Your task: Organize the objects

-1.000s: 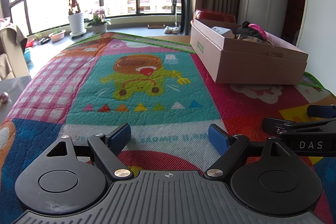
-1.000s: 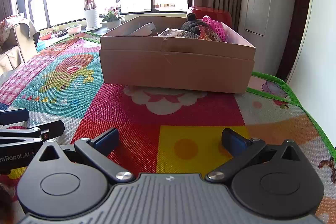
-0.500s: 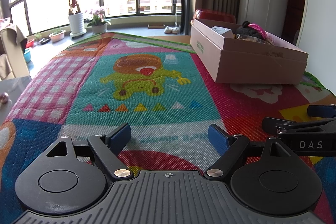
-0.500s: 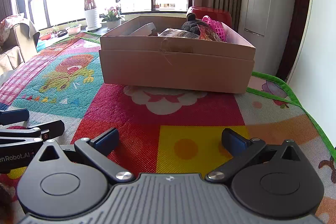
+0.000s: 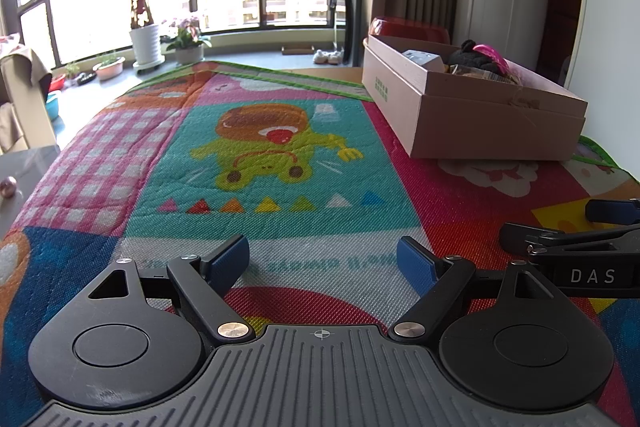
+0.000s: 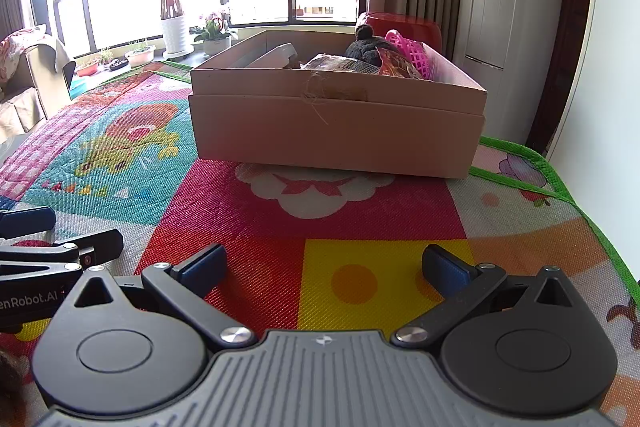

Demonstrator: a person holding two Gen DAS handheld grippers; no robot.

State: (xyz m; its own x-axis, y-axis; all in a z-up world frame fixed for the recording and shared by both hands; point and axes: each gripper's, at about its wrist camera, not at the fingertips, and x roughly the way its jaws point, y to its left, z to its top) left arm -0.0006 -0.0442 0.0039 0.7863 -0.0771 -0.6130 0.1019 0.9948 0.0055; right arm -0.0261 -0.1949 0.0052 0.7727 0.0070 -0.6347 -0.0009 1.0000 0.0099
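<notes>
The left hand-held gripper (image 5: 323,261) is seen with its blue-padded jaws spread wide and nothing between them, poised above a colourful cartoon play mat (image 5: 256,163) that covers the bench. The right hand-held gripper (image 6: 325,269) is likewise found with jaws parted and empty, over the red and yellow squares of the same mat. The two are held side by side; part of each is caught at the edge of the other's view.

Beyond the right hand-held gripper, a cardboard box (image 6: 336,131) is set on the mat, toward the far right corner near the wall. Several objects are lodged inside it: a dark plush toy (image 6: 366,47), a pink mesh basket (image 6: 412,57), a white flat item (image 6: 276,55) and crinkled packets (image 6: 340,65). No loose object is noted on the mat around the box.

Potted plants (image 5: 146,31) are observed at the window behind.
</notes>
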